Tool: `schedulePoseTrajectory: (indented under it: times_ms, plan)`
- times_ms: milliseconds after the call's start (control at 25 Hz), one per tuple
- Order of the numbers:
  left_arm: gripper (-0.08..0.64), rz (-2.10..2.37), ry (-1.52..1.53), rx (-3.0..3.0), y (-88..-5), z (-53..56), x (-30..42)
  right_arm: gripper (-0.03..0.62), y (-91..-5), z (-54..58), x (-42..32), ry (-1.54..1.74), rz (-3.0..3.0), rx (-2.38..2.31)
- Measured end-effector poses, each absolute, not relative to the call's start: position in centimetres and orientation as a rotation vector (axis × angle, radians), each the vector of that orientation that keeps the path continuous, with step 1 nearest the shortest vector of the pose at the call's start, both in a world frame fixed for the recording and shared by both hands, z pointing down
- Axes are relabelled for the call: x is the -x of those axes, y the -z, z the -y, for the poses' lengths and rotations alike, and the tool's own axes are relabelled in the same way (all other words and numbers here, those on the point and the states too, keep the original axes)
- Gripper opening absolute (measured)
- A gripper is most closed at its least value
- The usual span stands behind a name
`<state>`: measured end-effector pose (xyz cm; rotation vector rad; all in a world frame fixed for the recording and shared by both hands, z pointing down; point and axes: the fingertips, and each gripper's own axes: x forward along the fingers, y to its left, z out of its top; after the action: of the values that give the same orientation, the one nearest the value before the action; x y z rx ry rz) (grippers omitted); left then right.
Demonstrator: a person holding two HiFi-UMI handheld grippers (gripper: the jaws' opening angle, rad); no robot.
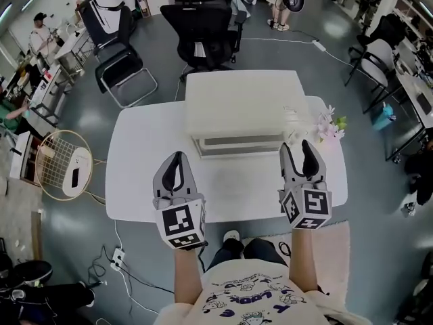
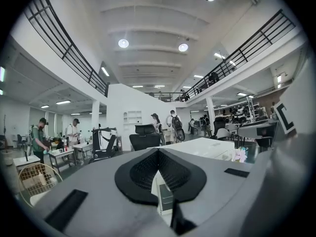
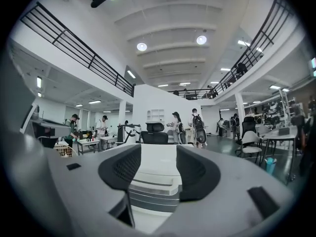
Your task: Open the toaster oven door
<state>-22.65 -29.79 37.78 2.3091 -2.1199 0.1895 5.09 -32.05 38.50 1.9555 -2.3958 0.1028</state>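
Observation:
The white toaster oven (image 1: 243,103) stands at the back middle of the white table (image 1: 135,181), its door (image 1: 240,145) shut and facing me. My left gripper (image 1: 177,160) hovers over the table in front of the oven's left corner, its fingers meeting at the tips with nothing between them. My right gripper (image 1: 296,152) is held open just off the oven's front right corner, not touching it. In the left gripper view the oven (image 2: 207,146) lies ahead to the right. Between the spread pads in the right gripper view I see the oven (image 3: 155,179) close ahead.
A small bunch of pink flowers (image 1: 331,127) stands on the table right of the oven, close to my right gripper. Office chairs (image 1: 203,26) stand behind the table. A round wire fan (image 1: 64,164) and a power strip (image 1: 116,256) are on the floor at the left.

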Motion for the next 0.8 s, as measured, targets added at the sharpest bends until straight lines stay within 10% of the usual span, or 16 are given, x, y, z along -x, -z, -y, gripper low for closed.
schedulePoseTrajectory:
  times_ms: [800]
  plan:
    - [0.003,2.137,-0.228,-2.234,-38.6,33.5,20.0,0.221,-40.9,37.6,-7.4,-0.240,2.356,-1.879]
